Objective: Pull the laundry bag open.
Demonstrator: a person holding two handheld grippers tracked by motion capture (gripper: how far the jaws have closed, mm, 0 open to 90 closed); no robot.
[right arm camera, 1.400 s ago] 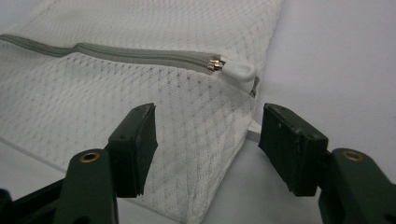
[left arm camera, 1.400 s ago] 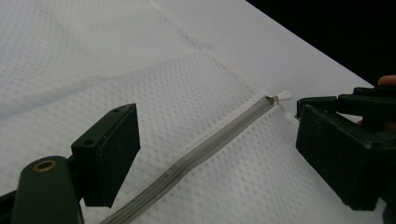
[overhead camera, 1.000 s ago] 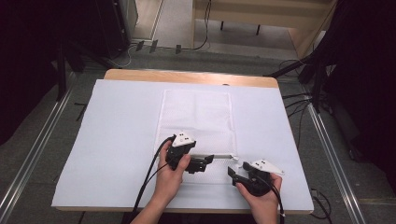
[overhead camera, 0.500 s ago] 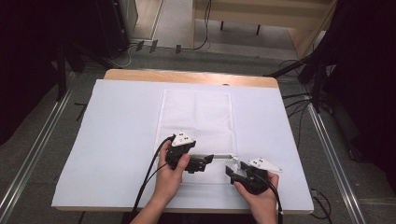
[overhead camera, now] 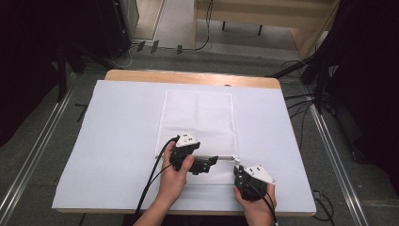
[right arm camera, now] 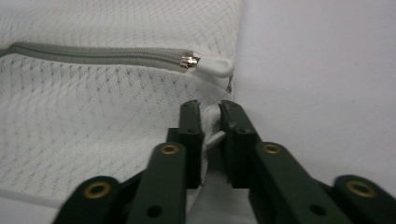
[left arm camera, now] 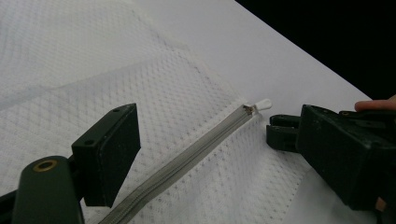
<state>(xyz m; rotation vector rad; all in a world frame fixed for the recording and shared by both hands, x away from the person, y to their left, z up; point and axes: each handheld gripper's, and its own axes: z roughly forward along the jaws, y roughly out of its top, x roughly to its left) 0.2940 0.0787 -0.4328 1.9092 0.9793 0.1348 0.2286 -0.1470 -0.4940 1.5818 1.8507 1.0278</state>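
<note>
Zipper pull (right arm camera: pixel 214 66) lies just beyond the right claw (right arm camera: pixel 210 109) — which pinches mesh bag (right arm camera: pixel 93 126) fabric; left claw (left arm camera: pixel 123 140) gapes wide over the zipper.

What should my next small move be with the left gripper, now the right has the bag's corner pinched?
Probably ease the left gripper along the grey zipper to the white pull tab and close on it. The right gripper pinches the mesh bag fabric just below the tab, which anchors that end, while the left jaws stand open over the closed zipper, short of the tab.
</note>
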